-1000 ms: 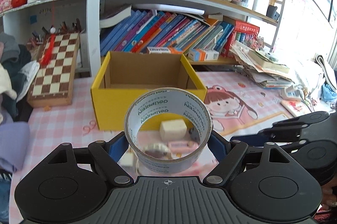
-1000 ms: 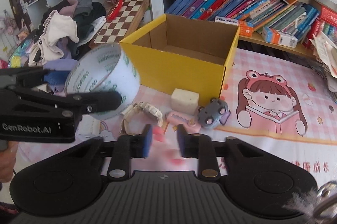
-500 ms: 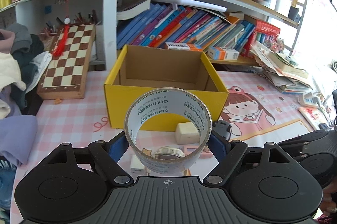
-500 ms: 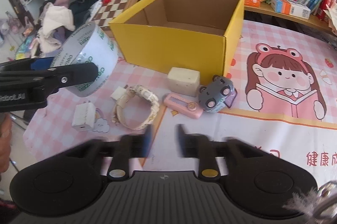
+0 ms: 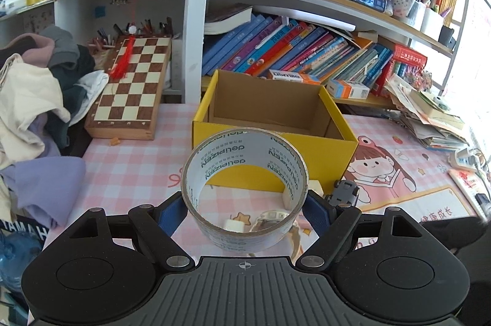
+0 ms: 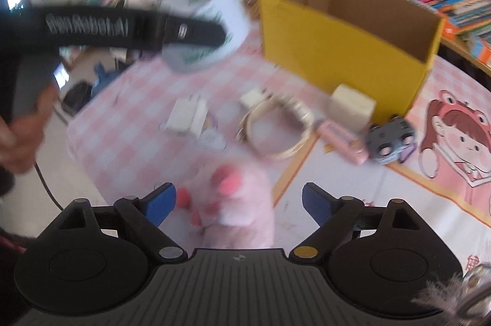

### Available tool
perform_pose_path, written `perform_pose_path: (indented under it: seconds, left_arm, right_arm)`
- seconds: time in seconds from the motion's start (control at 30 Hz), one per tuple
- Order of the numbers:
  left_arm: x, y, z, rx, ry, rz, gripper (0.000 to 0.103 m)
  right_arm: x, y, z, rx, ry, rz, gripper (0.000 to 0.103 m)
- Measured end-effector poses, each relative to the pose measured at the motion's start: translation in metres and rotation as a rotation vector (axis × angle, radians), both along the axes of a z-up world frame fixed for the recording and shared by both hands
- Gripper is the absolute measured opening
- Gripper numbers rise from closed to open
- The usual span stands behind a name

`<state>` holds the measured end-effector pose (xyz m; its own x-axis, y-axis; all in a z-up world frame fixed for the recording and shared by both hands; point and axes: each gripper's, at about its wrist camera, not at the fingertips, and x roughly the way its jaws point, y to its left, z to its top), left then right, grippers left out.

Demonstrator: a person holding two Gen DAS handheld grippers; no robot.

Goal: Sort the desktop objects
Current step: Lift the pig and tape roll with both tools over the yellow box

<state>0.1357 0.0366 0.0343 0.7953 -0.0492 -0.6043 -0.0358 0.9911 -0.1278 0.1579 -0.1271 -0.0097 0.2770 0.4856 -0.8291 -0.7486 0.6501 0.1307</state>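
My left gripper is shut on a roll of clear packing tape and holds it in the air in front of the open yellow cardboard box. The tape roll and the left gripper also show blurred in the right wrist view, left of the box. My right gripper is open above a pink plush toy on the mat. A white charger, a cream watch, a cream block, a pink comb-like item and a grey toy car lie on the mat.
A chessboard leans left of the box. Clothes are piled at the far left. Book shelves stand behind the box. Papers are stacked at the right.
The left gripper has lifted the tape roll higher and nearer the box. The right gripper has opened wide and moved left over the pink plush toy.
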Motion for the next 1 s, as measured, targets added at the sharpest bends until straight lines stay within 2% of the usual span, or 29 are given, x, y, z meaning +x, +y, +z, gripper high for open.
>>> perform_pose_path:
  seconds: [0.1,0.17,0.23,0.43,0.83,1.0]
  left_arm:
    - [-0.006,0.001,-0.001,-0.002,0.002,-0.008,0.082]
    - [-0.010,0.001,-0.001,-0.003,0.002,-0.016,0.082]
    - [-0.014,0.002,-0.001,-0.002,0.002,-0.022,0.082]
    - [-0.022,0.009,-0.003,-0.013,0.006,-0.029,0.082]
    - [-0.021,0.002,-0.002,-0.009,0.004,-0.121,0.082]
    - [-0.013,-0.005,0.002,-0.005,-0.011,-0.152,0.082]
  right_arm:
    - [0.005,0.014,-0.021,-0.064,0.029,-0.009,0.081]
    - [0.007,0.016,-0.028,-0.056,0.066,-0.015,0.078]
    - [0.007,0.017,-0.032,-0.040,0.104,-0.020,0.069]
    - [0.002,0.015,-0.028,-0.026,0.104,-0.050,0.054]
    - [0.015,-0.039,0.023,0.056,0.041,-0.274,0.053]
    - [0.022,-0.045,0.037,0.069,0.008,-0.288,0.054]
